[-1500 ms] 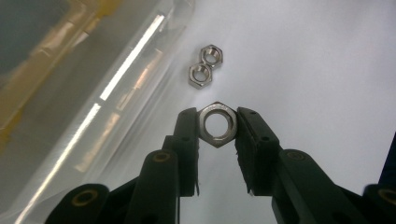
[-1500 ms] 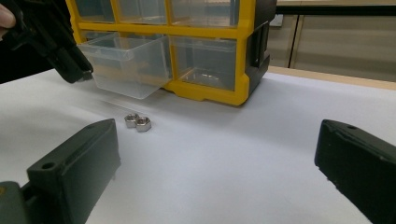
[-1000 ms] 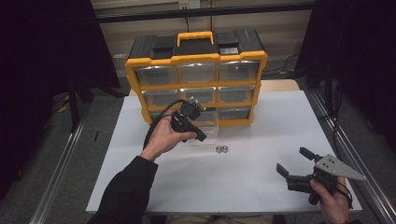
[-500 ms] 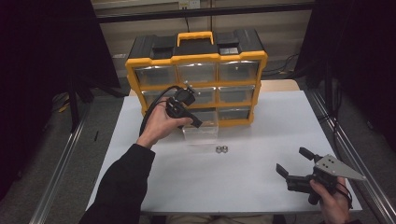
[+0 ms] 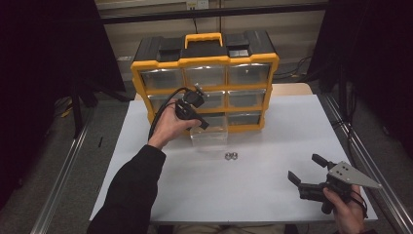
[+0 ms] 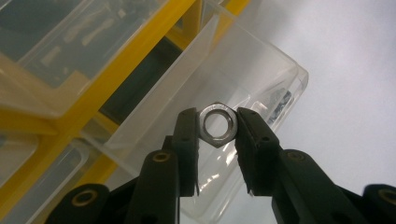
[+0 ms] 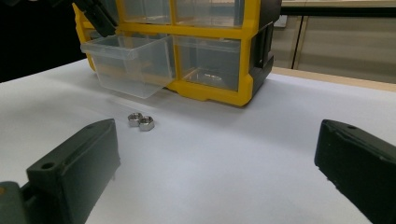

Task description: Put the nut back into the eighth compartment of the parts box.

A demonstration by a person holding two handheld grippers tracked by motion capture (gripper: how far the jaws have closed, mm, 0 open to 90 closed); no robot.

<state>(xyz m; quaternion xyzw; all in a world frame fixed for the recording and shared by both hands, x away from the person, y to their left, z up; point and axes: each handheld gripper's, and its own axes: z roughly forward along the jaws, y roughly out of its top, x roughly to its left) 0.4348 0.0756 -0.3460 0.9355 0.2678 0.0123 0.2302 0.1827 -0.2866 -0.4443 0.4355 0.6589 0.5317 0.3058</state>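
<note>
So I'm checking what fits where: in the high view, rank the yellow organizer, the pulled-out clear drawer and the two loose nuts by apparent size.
1. Yellow organizer, by far the largest.
2. Clear drawer, pulled out from the bottom row.
3. The two nuts on the white table; they look alike, so they tie.

Left gripper raised, jaws pinched nearly together; right gripper low, jaws wide.
</note>
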